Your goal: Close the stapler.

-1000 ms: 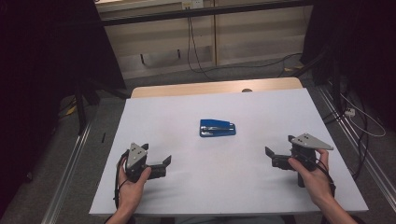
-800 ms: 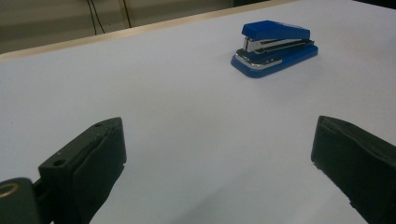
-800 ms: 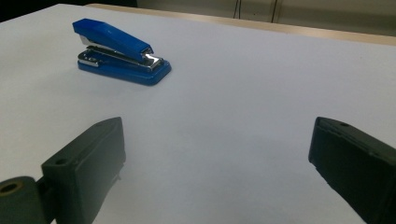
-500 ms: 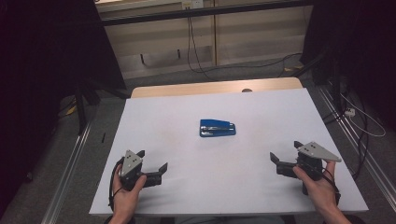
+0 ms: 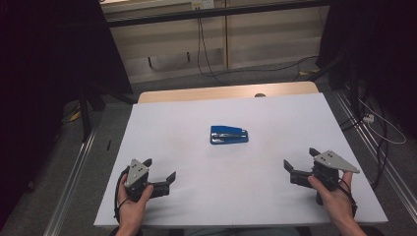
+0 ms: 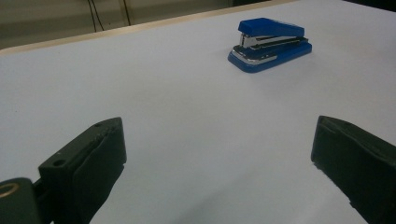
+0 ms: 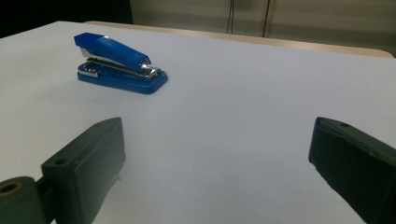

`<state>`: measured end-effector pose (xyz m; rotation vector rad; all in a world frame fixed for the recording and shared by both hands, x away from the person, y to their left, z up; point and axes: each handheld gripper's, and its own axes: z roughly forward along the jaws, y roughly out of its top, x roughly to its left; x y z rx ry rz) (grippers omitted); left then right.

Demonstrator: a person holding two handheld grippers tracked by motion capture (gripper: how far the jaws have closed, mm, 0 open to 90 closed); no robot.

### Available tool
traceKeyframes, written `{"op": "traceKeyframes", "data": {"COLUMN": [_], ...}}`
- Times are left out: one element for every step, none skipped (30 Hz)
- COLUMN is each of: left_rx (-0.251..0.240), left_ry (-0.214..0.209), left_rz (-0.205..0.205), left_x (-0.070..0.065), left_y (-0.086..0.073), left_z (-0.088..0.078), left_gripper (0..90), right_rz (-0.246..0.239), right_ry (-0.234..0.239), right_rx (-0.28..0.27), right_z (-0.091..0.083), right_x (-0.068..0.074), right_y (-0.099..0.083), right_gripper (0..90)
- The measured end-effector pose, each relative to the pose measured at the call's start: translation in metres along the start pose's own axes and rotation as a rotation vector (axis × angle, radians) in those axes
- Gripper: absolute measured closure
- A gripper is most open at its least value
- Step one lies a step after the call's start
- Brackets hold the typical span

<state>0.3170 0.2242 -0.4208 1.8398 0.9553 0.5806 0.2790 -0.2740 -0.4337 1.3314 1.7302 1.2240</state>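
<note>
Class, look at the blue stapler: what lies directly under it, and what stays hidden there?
The blue stapler rests flat on the white tabletop, with nothing else beneath it. Its base covers the patch of surface below, so that spot cannot be seen.

Left claw (image 6: 219,172) and right claw (image 7: 217,170) jaw bases cut off by frame bottom; forearms cropped in high view.

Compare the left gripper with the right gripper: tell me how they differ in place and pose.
The left gripper sits at the near left of the white table; the right gripper sits at the near right. The left one's jaws point right and inward, the right one's left and inward. Both are open, empty, hand-held, and apart from the blue stapler.
</note>
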Motion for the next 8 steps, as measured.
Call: {"op": "traceKeyframes", "data": {"left_rx": [0.0,0.001,0.001,0.007,0.008,0.008,0.01,0.009], "left_ry": [0.002,0.002,-0.003,-0.005,-0.007,-0.012,-0.014,-0.018], "left_rz": [-0.002,-0.001,-0.009,0.0,0.0,0.0,0.003,0.005], "left_x": [0.0004,0.0006,0.0003,0.0008,0.0002,0.0,-0.0001,0.0], "left_y": [0.0001,0.0001,-0.0001,-0.0001,-0.0002,-0.0001,0.0,0.0001], "left_z": [0.0005,0.001,0.0018,0.0018,0.0021,0.0024,0.0025,0.0027], "left_gripper": [3.5,3.5,3.5,3.5,3.5,3.5,3.5,3.5], "right_rz": [0.004,0.005,0.003,0.005,0.003,0.002,0.003,0.003], "right_ry": [0.006,0.009,0.008,0.009,0.011,0.012,0.012,0.012], "right_rx": [0.002,0.004,0.006,0.007,0.006,0.003,0.0,0.002], "right_z": [0.0006,0.0013,0.0015,0.0018,0.002,0.0021,0.0023,0.0024], "right_x": [-0.0004,-0.0005,-0.0005,-0.0001,0.0,0.0,-0.0002,-0.0005], "right_y": [0.0,-0.0003,-0.0005,-0.0004,-0.0002,0.0,0.0002,0.0002], "right_gripper": [3.6,3.6,3.6,3.4,3.4,3.4,3.4,3.4]}}
